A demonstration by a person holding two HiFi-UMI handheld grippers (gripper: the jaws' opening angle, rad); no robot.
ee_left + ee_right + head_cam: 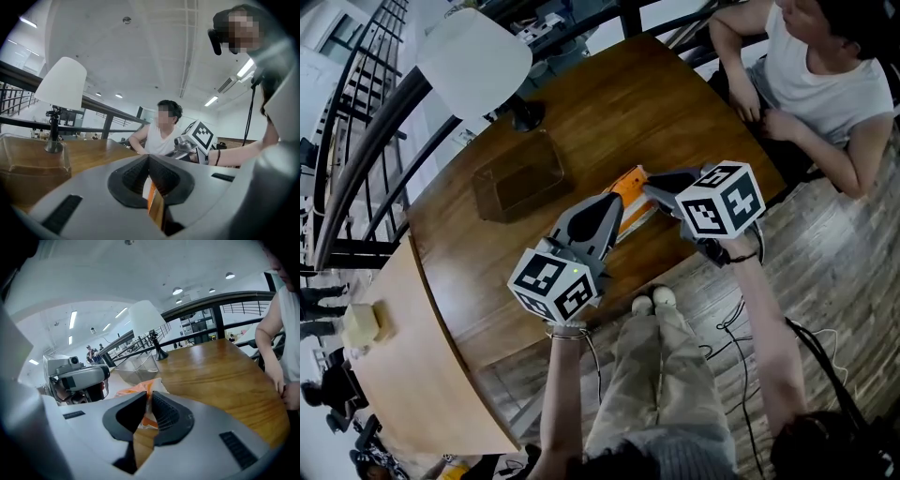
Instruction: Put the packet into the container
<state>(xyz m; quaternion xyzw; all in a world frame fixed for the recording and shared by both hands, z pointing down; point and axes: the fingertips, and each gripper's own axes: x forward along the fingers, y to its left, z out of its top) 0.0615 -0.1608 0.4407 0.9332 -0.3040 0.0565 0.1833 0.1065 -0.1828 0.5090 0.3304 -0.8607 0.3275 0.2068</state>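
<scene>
The packet (630,190) is clamped by the left hand-held gripper (613,203) and the right hand-held gripper (651,192); the container (502,174) lies leftward, nearer the left one.

The container (517,186) is open on top, and the surface (675,103) between it and the packet (633,192) is bare, so nothing blocks that side. The lamp (478,58) is the catch: its base stands just behind the container, with the wide shade up above. The right half of the surface is wide open, up to the seated person (825,89). At the near edge it's tight, since the left gripper (617,202) and right gripper (648,189) crowd the packet from both sides.
</scene>
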